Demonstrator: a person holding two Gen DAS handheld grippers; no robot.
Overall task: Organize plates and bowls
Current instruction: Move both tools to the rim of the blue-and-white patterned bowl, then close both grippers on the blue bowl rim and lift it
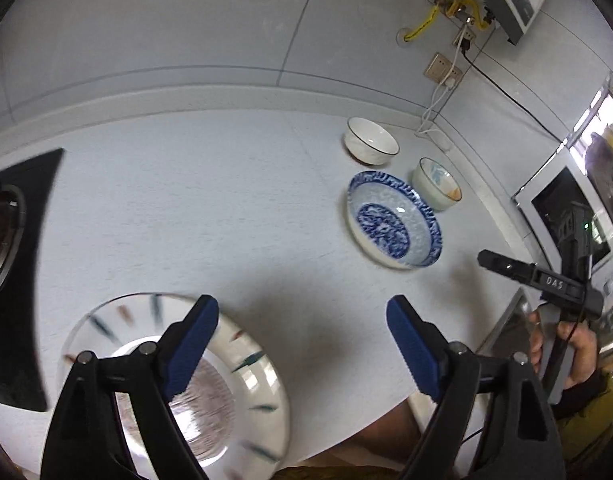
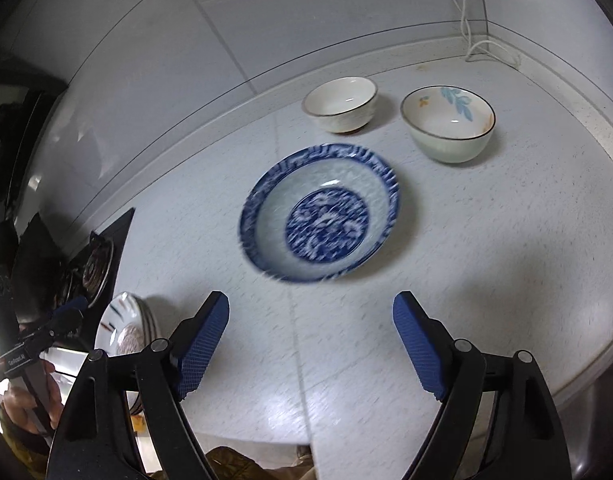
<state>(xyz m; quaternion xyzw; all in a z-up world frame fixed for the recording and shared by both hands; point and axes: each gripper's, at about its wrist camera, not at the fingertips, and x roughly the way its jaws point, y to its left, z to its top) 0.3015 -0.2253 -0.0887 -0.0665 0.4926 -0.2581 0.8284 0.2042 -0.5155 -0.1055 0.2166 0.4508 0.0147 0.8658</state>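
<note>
A blue-patterned deep plate (image 2: 320, 212) lies on the pale counter, ahead of my open, empty right gripper (image 2: 311, 324); it also shows in the left wrist view (image 1: 394, 220). Behind it stand a white bowl (image 2: 340, 104) and a bowl with a blue leaf print (image 2: 448, 124), also seen from the left as the white bowl (image 1: 370, 140) and the leaf bowl (image 1: 436, 188). A white plate with dark dashes (image 1: 226, 384) lies under my open, empty left gripper (image 1: 302, 320), near the front edge; in the right wrist view it looks like a small stack (image 2: 126, 328).
A black gas hob (image 1: 14, 240) lies at the counter's left end. A white cable (image 2: 478, 40) runs from a wall socket down to the back right corner. The right gripper's body (image 1: 546, 280) shows at the right, over the sink side. The counter's front edge (image 2: 586, 372) is close.
</note>
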